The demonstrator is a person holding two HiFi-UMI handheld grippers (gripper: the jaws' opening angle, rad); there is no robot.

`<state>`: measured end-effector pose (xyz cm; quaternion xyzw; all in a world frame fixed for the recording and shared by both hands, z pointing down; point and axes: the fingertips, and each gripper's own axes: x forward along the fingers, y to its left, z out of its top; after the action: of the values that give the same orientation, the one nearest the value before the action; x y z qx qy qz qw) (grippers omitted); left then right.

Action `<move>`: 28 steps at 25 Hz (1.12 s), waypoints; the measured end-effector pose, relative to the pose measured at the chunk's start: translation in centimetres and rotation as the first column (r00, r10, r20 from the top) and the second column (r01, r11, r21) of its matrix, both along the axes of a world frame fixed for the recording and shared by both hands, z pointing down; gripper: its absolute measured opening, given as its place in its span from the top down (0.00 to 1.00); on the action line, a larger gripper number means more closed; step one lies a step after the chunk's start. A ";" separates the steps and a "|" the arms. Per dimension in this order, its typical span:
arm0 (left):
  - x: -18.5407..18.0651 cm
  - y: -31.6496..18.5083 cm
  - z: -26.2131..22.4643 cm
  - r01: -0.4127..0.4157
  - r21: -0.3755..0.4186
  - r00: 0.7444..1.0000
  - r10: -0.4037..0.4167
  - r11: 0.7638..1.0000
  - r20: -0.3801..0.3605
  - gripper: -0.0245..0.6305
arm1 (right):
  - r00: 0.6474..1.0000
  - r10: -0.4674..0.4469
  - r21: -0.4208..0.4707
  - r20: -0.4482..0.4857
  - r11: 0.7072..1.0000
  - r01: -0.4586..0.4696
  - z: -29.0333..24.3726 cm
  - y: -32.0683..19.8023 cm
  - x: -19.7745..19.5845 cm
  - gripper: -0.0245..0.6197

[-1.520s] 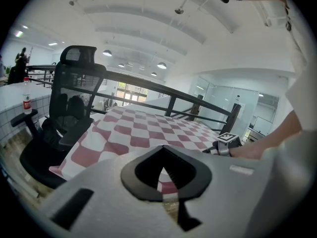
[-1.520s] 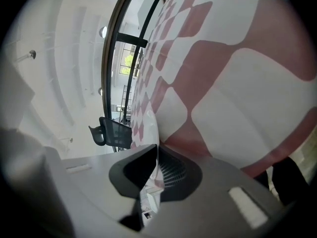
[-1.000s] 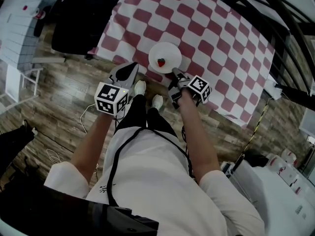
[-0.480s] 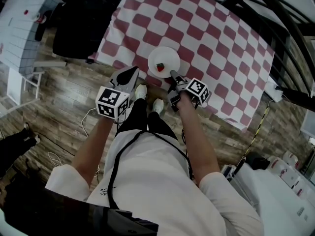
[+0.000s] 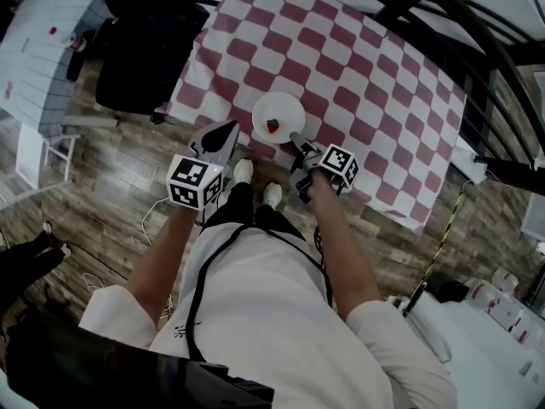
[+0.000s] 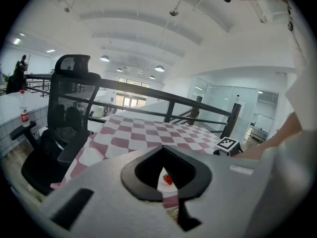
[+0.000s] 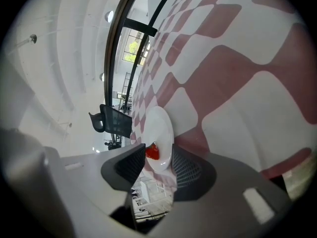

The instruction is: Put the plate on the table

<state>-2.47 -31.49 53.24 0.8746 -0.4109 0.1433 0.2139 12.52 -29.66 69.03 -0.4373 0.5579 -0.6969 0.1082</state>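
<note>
Head view, one plate point(image 5: 286, 107), one strawberry point(image 5: 272, 126)

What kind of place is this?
Probably an open office or lab: a black mesh office chair, a black metal railing and glass-walled rooms beyond the red-and-white checked tablecloth.

Background items, off-task.
Black office chair point(image 5: 140, 41) stood on the plank floor point(image 5: 94, 203); black railing point(image 6: 163, 99) ran behind it; bottle point(image 6: 23, 114) sat near a white counter's point(image 6: 12, 102) edge.
</note>
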 end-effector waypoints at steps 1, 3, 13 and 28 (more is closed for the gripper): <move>0.1 0.1 -0.3 0.002 0.004 1.000 -0.002 1.000 -0.002 0.95 | 1.000 -0.006 0.008 0.004 1.000 0.006 -0.3 0.2 0.2 0.71; 0.4 0.2 -0.9 0.004 0.013 1.000 -0.004 1.000 -0.006 0.95 | 1.000 -0.016 0.027 -0.001 0.999 0.016 -1.0 0.7 0.6 0.73; 2.0 1.3 -3.8 -0.013 0.064 0.999 0.015 0.998 -0.030 0.95 | 0.994 -0.095 0.263 -0.056 0.959 0.106 -8.5 1.7 1.2 0.95; 2.8 3.1 -9.0 -0.063 0.133 0.995 0.073 0.989 -0.072 0.95 | 0.966 -0.076 0.570 -0.247 0.795 0.208 -20.5 5.5 4.1 0.95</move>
<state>0.32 -28.41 44.23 0.9051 -0.3807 0.0895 0.1668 16.61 -24.13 48.54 -0.4100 0.7867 -0.4439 0.1263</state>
